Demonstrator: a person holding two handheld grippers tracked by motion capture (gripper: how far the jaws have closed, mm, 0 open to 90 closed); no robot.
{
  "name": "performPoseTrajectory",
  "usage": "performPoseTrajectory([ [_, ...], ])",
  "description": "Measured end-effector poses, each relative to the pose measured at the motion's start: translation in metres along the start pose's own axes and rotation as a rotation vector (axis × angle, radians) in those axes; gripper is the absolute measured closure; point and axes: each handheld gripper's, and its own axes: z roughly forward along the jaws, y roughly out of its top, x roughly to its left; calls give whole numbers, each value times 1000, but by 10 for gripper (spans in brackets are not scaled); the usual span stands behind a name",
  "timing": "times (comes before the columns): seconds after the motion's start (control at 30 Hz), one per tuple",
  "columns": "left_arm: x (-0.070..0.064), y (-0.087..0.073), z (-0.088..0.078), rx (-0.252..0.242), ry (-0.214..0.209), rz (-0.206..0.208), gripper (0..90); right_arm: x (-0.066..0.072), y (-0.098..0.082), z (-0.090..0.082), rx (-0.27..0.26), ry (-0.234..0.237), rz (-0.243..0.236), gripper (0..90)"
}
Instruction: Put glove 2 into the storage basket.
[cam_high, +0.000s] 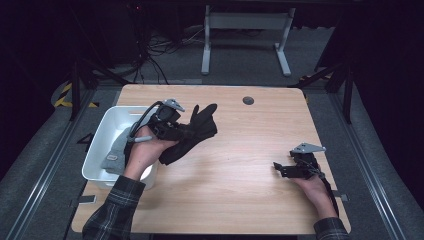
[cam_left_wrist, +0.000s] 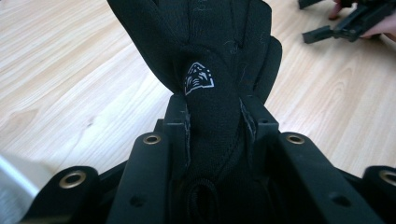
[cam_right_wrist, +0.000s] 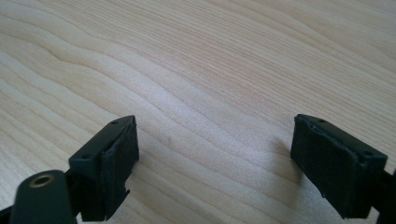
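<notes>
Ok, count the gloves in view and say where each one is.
2. A black glove is clamped in the left tool above the table; a grey glove lies in the white bin. More may be hidden there.

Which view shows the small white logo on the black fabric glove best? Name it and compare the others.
The left gripper view: the small white logo faces the camera up close, on the black fabric glove clamped in the left gripper. In the high view the glove is too small to show it. The right gripper view shows wooden table.

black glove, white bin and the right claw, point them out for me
black glove (cam_left_wrist: 201, 79), left gripper view, on its white logo
white bin (cam_high: 102, 135), high view, on its left wall
right claw (cam_right_wrist: 215, 163), right gripper view, midway between its open fingertips
</notes>
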Motion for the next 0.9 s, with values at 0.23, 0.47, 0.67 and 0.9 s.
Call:
performPoseTrajectory([
  [0.23,12,-9,-12,-7,39,-36,689,0,0,0,-1,0,0,156],
  [0.47,29,-24,-31,-13,99,-81,689,0,0,0,0,0,1,156],
  [0.67,45,-40,-48,-17,164,-127,688,0,0,0,-1,0,1,156],
  [0.9,65,-61,-63,-14,247,-182,688,0,0,0,0,-1,2,156],
])
